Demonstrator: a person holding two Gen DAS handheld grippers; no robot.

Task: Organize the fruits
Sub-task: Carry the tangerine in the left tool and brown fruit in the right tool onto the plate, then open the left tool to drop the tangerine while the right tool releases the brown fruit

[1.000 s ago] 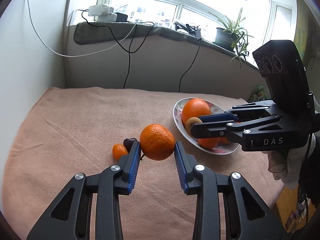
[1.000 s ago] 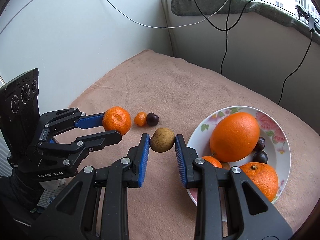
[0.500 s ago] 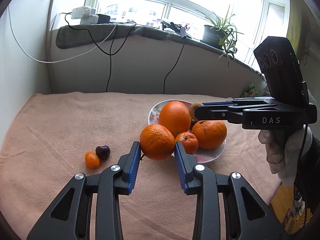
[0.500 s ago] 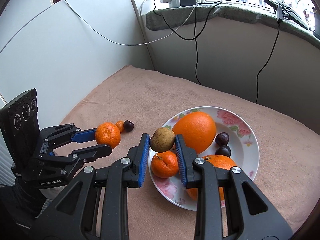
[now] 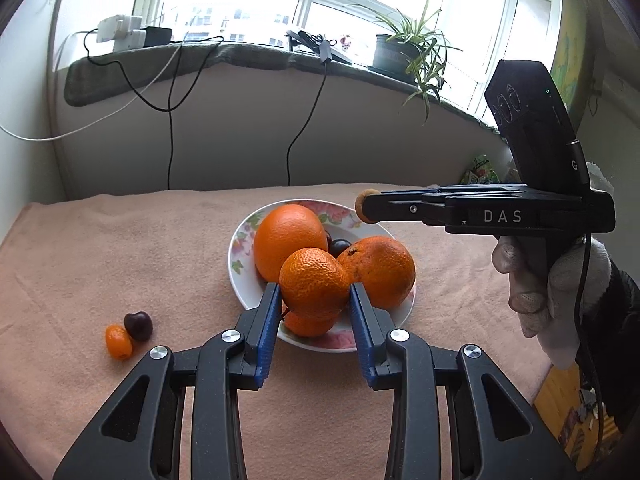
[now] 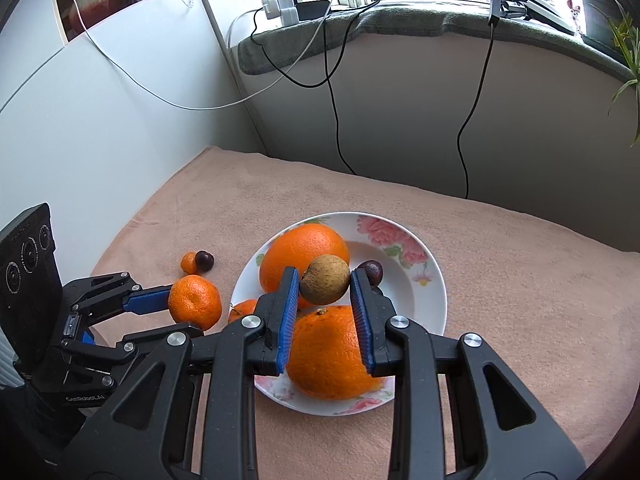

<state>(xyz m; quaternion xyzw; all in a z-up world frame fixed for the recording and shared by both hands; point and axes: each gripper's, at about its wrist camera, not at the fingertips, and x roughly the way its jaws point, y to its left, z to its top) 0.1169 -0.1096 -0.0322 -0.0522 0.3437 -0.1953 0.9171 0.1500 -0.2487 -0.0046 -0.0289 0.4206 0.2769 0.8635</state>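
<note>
1. Left gripper (image 5: 314, 312) clamps a bumpy orange mandarin (image 5: 314, 282) between its blue pads, fingers narrow around it, carried above the near rim of the white floral ceramic plate (image 5: 238, 248).
2. Right gripper (image 6: 325, 298) is nearly closed on a small brown rough-skinned round fruit (image 6: 325, 280), hanging over the plate's middle.
3. Just beyond and below both sets of fingertips: a large smooth orange (image 6: 304, 252), a second big orange (image 6: 328, 352), a small tangerine (image 5: 308, 324), and dark round cherries (image 6: 370, 271), all in the plate.
4. Left of the left fingers, still on the peach towel (image 5: 120, 248): a tiny orange kumquat (image 5: 118, 340) touching a dark cherry (image 5: 138, 325).
5. Step: carrying two fruits to the plate. Next, likely: lower each into a free gap, open the fingers gently so nothing rolls off, then fetch the two leftovers.
</note>
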